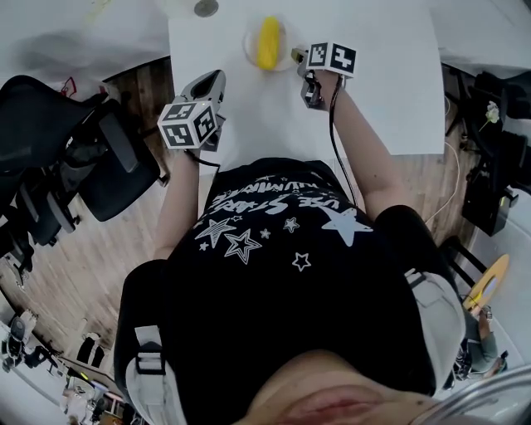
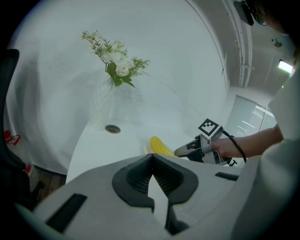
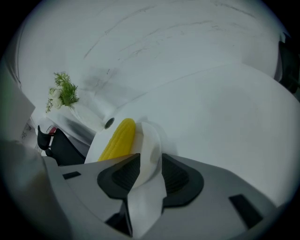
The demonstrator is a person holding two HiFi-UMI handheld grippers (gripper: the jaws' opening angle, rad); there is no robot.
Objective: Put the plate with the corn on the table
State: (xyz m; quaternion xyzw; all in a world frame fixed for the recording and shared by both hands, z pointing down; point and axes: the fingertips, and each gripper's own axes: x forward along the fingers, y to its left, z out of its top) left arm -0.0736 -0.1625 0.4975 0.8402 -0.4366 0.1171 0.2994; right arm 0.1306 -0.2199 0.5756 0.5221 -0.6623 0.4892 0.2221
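Note:
A small white plate [image 1: 249,41] carrying a yellow corn cob [image 1: 268,41] rests on the white table [image 1: 373,100] near its far edge. My right gripper [image 1: 299,56] is at the plate's right rim. In the right gripper view the plate's rim [image 3: 152,140] stands between the jaws of the right gripper [image 3: 150,164], which are spread apart and not pressing on it; the corn [image 3: 118,139] lies just beyond. My left gripper [image 1: 217,76] hovers over the table's left edge, shut with nothing in it. Its own view shows the corn [image 2: 161,146] and the right gripper [image 2: 180,151] ahead.
A clear vase of white flowers [image 2: 117,63] and a round grey disc [image 1: 206,7] stand at the table's far end. Black office chairs [image 1: 75,158] crowd the left side over a wooden floor. Dark bags [image 1: 498,166] lie to the right.

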